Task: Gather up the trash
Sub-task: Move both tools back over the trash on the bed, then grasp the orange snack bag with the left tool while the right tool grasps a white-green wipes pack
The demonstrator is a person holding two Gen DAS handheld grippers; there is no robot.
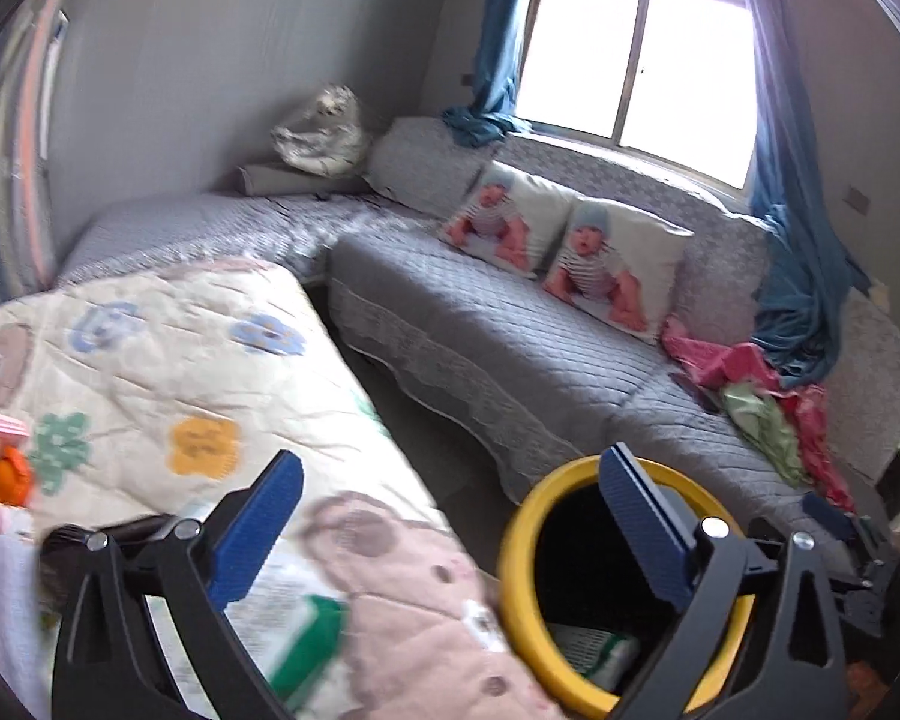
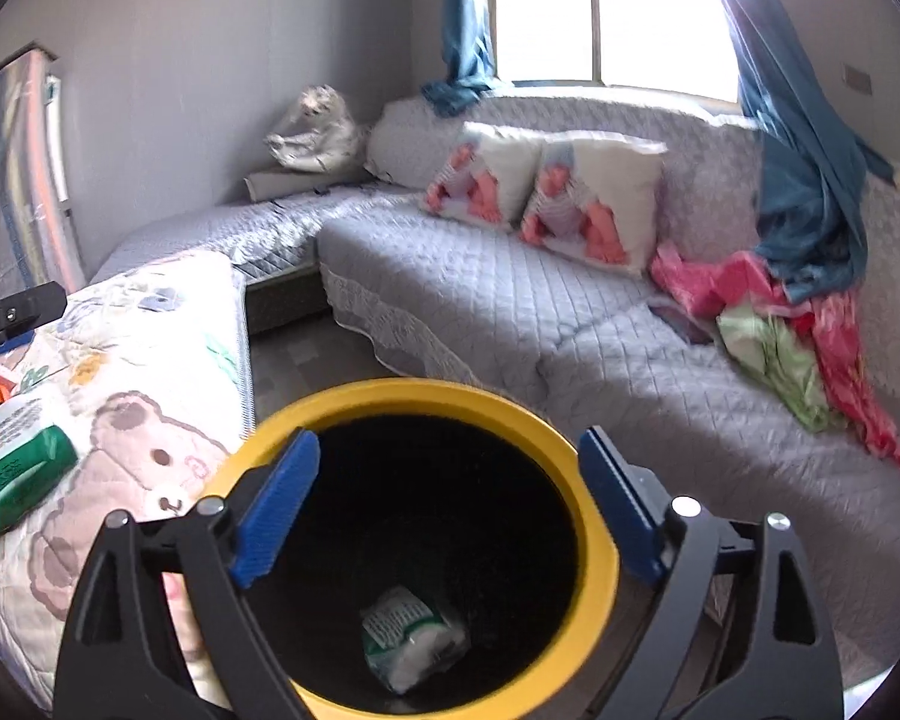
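A yellow-rimmed black trash bin (image 2: 594, 516) stands on the floor beside a table with a bear-print quilt (image 2: 150, 420). A crumpled green-and-white wrapper (image 2: 414, 636) lies at its bottom. My right gripper (image 2: 450, 498) is open and empty right above the bin mouth. My left gripper (image 1: 450, 534) is open and empty, over the quilt's edge (image 1: 390, 570) and the bin (image 1: 516, 570). A green-and-white packet (image 1: 294, 630) lies on the quilt under the left finger; it also shows in the right wrist view (image 2: 18, 468). Orange and pink wrappers (image 1: 0, 468) lie at the quilt's left edge.
A grey quilted corner sofa (image 2: 510, 312) runs behind, with two baby-print pillows (image 1: 570, 252), pink and green cloths (image 2: 798, 330) and blue curtains (image 2: 810, 210). A white bundle (image 1: 324, 132) sits in the far corner. A narrow floor gap (image 2: 306, 360) separates table and sofa.
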